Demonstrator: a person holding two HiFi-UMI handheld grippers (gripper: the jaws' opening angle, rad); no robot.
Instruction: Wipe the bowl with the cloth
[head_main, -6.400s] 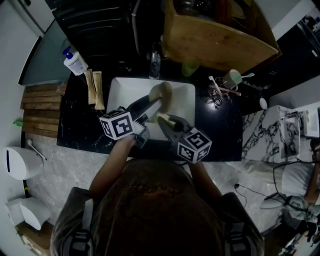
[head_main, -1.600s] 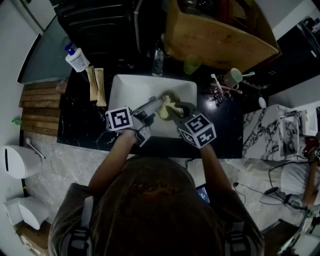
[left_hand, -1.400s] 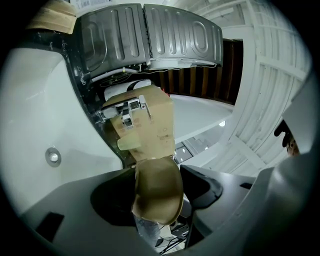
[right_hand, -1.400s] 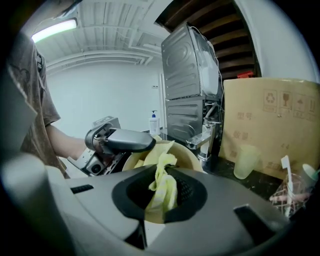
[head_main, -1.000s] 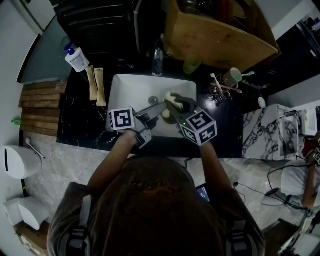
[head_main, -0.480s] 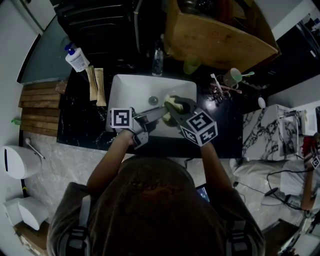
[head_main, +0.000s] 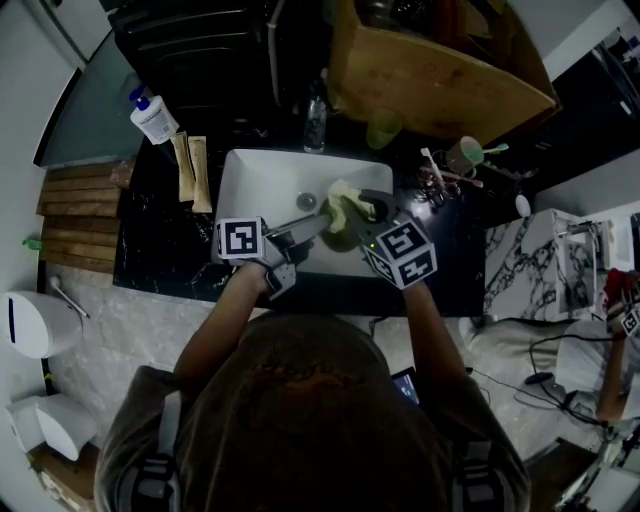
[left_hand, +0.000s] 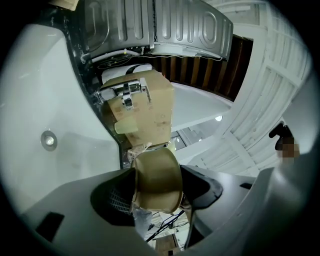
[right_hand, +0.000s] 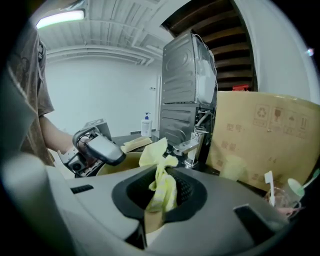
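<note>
The left gripper (left_hand: 156, 186) was clamped on the bowl (left_hand: 155, 170) rim and the right gripper (right_hand: 160, 192) pinched the cloth (right_hand: 156, 155). Pressing the cloth round the inside, seemingly above the sink (head_main: 260, 180), would serve best.

Pale lemon-yellow cloth (right_hand: 161, 185) at frame centre, and the bowl (left_hand: 156, 182) shows a dull khaki tan. The sink (head_main: 262, 182) is plain white, the counter (head_main: 160, 262) around it black with faint pale veining. Left gripper (head_main: 322, 224) and right gripper (head_main: 354, 206) are grey with black inner faces, each cube white with black square markers. Upper left, a white bottle (head_main: 152, 122) with a blue cap. Brown wooden slats (head_main: 80, 222) on the left edge, a tan box (head_main: 440, 75) up top, and a light green cup (head_main: 382, 131) just under it.
</note>
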